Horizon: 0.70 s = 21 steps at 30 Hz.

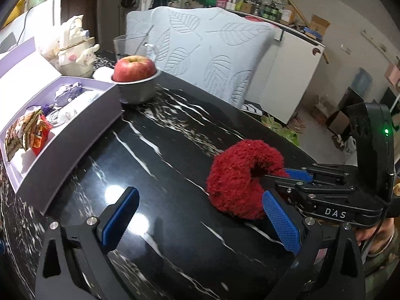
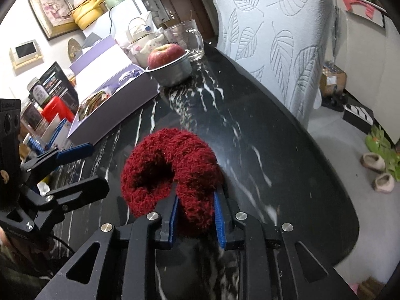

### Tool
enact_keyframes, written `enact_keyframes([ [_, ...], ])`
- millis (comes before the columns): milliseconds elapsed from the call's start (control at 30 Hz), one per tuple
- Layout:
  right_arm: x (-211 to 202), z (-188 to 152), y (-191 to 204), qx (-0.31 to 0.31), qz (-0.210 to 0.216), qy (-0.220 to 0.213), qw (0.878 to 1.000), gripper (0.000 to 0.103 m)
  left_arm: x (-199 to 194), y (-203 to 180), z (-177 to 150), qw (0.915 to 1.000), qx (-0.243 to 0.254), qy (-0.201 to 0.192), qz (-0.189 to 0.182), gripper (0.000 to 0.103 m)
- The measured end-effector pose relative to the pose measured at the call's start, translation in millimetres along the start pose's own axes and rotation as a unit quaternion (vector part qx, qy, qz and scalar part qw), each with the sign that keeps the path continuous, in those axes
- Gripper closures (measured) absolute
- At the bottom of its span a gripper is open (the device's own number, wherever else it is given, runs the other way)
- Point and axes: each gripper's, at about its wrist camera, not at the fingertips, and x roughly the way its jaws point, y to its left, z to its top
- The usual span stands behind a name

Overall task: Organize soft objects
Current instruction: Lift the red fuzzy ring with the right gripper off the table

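Black marble worktop (image 1: 175,150) | right gripper (image 2: 196,221) jaws clamp red fuzzy scrunchie (image 2: 172,172) | left gripper (image 1: 200,222) jaws open, empty | purple box (image 1: 75,135) ahead, stowing remains

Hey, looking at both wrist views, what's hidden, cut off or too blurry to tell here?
- Red scrunchie, right wrist view: its near part sits between the right gripper fingers, so the underside is hidden.
- Purple box, left wrist view: the picture edge cuts its left end; the wall hides part of the contents.
- Snack packet: print too small to read.
- Glass mug: the apple covers its base.
- Left gripper: open, nothing between the fingers.
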Motion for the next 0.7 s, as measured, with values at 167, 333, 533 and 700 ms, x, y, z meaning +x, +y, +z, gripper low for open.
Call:
enact_keyframes([
  [167, -9.9, -16.3, 5.1, 0.002, 0.008, 0.003, 1.000, 0.079, -5.7, -12.5, -14.3, 0.9998, 0.008, 0.004, -0.020, 0.011],
  [333, -16.2, -26.9, 7.1, 0.007, 0.015, 0.004, 1.000, 0.079, -2.3, -20.9, -23.1, 0.9990, 0.011, 0.023, -0.037, 0.024],
  [533, -18.4, -32.2, 8.7, 0.009, 0.014, 0.005, 1.000, 0.075, 11.6, -27.1, -31.9, 0.9974, 0.015, 0.053, -0.047, 0.035],
  [700, -17.5, -33.1, 8.8, 0.008, 0.015, 0.007, 1.000, 0.073, 19.6, -25.2, -34.3, 0.9958, 0.002, 0.068, -0.061, 0.036],
])
